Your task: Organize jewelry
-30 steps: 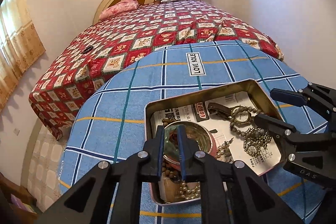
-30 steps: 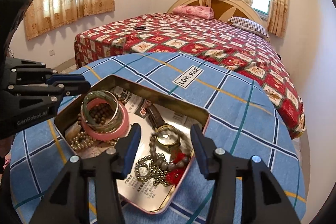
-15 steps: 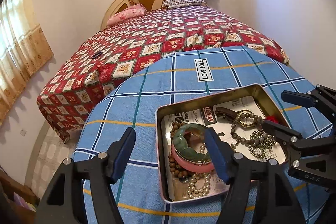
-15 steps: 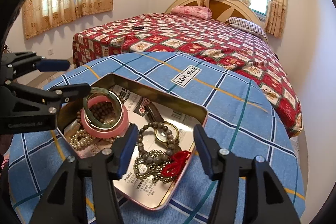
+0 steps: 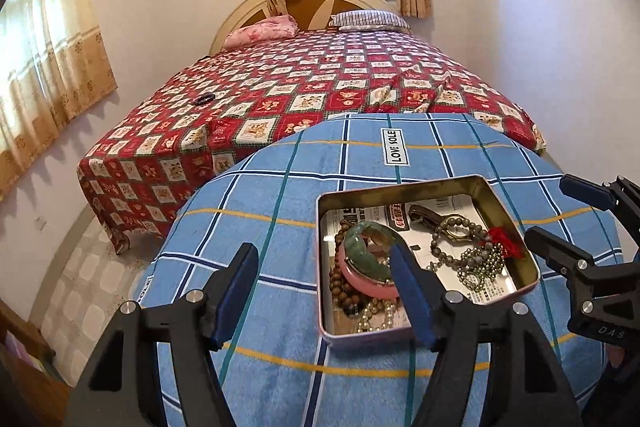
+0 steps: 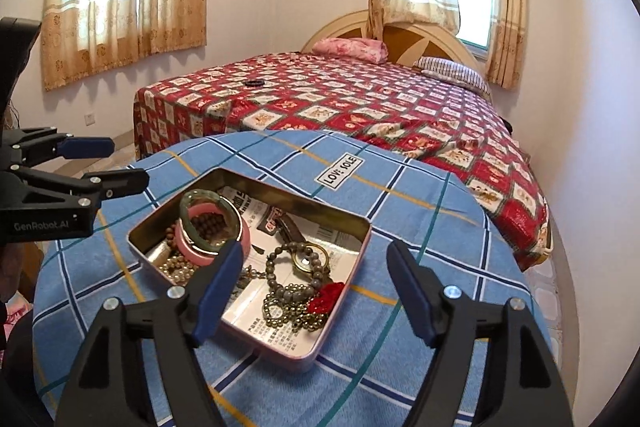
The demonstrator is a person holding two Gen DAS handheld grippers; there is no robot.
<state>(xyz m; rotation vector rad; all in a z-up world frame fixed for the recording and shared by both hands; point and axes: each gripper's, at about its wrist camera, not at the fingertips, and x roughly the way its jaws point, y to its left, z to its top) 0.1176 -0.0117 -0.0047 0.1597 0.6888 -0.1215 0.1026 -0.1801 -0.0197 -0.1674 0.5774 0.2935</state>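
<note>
An open metal tin (image 5: pixel 404 189) (image 6: pixel 360 223) sits on a round table with a blue plaid cloth (image 5: pixel 280 195). In its left end a green bangle (image 5: pixel 366 251) (image 6: pixel 200 198) lies on a pink bangle (image 5: pixel 360 281) (image 6: pixel 244 237), over brown and pearl beads (image 5: pixel 374 319). In its right end lie a grey bead bracelet (image 6: pixel 298 267), a watch and a red ornament (image 6: pixel 328 297). My left gripper (image 5: pixel 324 279) is open and empty, raised near the tin's left edge. My right gripper (image 6: pixel 314 277) is open and empty above the tin's right end.
A bed (image 6: pixel 360 107) with a red patterned cover stands right behind the table, with a small dark object (image 6: pixel 254 83) on it. Curtained windows and white walls surround the room. Tiled floor (image 5: pixel 80 275) lies left of the table.
My left gripper opened, let go of the bangles in the tin, and pulled back up and to the left. My right gripper opened wider and drew back a little.
</note>
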